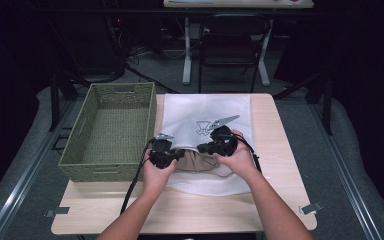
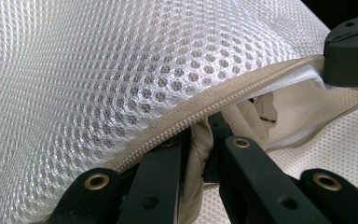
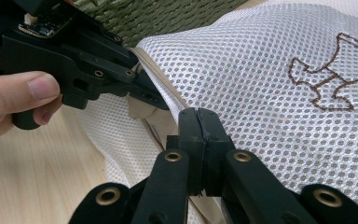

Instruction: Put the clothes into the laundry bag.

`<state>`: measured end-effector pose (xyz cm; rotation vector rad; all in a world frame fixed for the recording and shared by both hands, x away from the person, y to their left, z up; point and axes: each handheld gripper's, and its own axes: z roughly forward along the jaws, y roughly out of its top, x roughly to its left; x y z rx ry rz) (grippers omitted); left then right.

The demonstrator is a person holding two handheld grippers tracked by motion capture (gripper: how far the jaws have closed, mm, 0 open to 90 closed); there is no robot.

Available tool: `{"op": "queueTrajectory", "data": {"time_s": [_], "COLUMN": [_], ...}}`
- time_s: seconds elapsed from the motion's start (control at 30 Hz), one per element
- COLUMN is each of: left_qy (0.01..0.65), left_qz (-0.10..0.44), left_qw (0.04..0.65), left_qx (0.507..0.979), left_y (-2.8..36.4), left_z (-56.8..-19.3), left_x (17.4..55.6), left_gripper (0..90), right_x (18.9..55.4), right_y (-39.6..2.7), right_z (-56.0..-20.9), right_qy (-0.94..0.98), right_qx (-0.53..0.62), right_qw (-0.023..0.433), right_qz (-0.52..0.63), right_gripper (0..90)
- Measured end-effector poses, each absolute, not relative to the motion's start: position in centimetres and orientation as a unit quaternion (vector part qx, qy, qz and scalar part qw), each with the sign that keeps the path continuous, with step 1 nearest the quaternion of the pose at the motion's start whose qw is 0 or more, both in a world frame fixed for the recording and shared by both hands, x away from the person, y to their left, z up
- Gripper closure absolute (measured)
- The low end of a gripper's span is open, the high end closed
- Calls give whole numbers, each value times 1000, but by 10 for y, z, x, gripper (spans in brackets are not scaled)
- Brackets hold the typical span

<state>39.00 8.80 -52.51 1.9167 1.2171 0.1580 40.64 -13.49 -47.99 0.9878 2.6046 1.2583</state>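
Note:
A white mesh bag (image 1: pixel 205 112) with a brown emblem lies in the middle of the wooden table (image 1: pixel 280 150), its zip mouth toward me. Beige cloth (image 1: pixel 195 161) bulges from that mouth. My left gripper (image 1: pixel 180 154) is at the mouth's left end. In the left gripper view its jaws (image 2: pixel 198 135) are shut on a fold of the beige cloth (image 2: pixel 256 112) just under the zip edge (image 2: pixel 191 116). My right gripper (image 1: pixel 202 148) is at the mouth's right side, shut (image 3: pixel 199 116) on the bag's zip edge and lifting the mesh (image 3: pixel 251 60). The two grippers face each other closely.
A green woven basket (image 1: pixel 87 125) stands on the table to the left of the bag, with nothing showing inside. Bare wood runs along the table's near edge and right side. A black chair (image 1: pixel 230 40) and another table's legs stand beyond the far edge.

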Motion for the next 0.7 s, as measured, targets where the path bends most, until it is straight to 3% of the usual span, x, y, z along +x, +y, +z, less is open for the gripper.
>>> {"op": "queueTrajectory", "data": {"time_s": [0.7], "left_qy": [475], "left_qz": [65], "left_qw": [428], "left_qx": [766], "left_y": [86], "left_z": [-508], "left_x": [390], "left_gripper": [878], "right_x": [402], "right_y": [-155], "right_z": [-453], "right_qy": [823], "right_qx": [327], "right_qw": [59], "right_qz": [461], "right_gripper": [897]}}
